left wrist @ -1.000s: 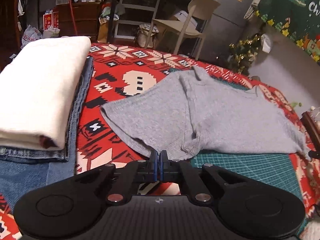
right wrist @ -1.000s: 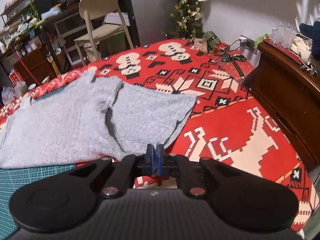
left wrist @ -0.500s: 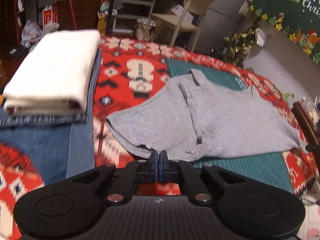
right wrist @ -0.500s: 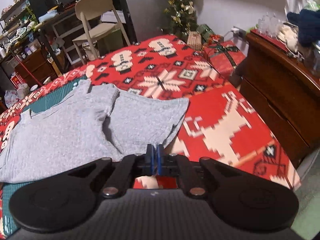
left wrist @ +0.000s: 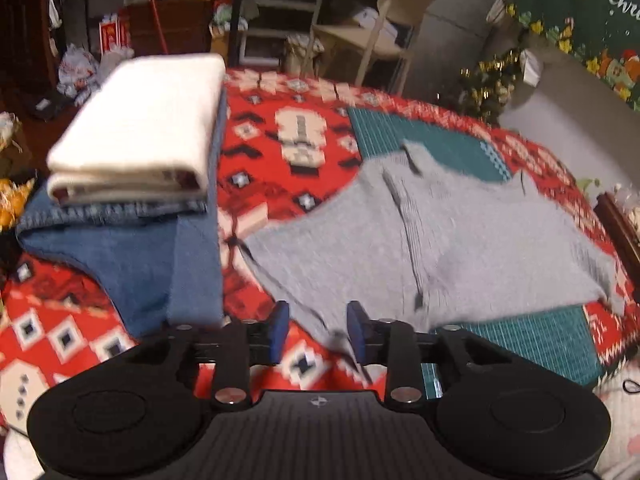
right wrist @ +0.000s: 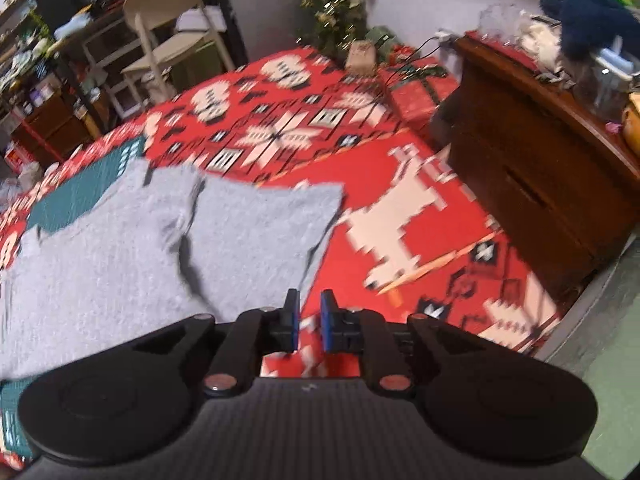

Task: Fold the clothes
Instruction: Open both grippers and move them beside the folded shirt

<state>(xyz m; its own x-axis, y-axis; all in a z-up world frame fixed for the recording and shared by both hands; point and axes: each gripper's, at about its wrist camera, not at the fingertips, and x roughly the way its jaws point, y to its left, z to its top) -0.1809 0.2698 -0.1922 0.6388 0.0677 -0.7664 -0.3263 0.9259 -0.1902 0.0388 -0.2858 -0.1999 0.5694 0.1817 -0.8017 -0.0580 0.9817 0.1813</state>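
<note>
Both tongs, left (left wrist: 316,330) and right (right wrist: 309,320), opening, empty, above grey shirt (left wrist: 460,248).

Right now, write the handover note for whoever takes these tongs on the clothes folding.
Left tongs: opening, nothing gripped; the near edge of the grey shirt lies just ahead of them.
Right tongs: opening, empty, at the shirt's near corner.
Shirt: lying on the red patterned blanket and green mat, both sides folded inward, a crease down each.
Done: white folded garment stacked on folded jeans to the left.
Left: probably fold the shirt end to end, then stack it.
</note>
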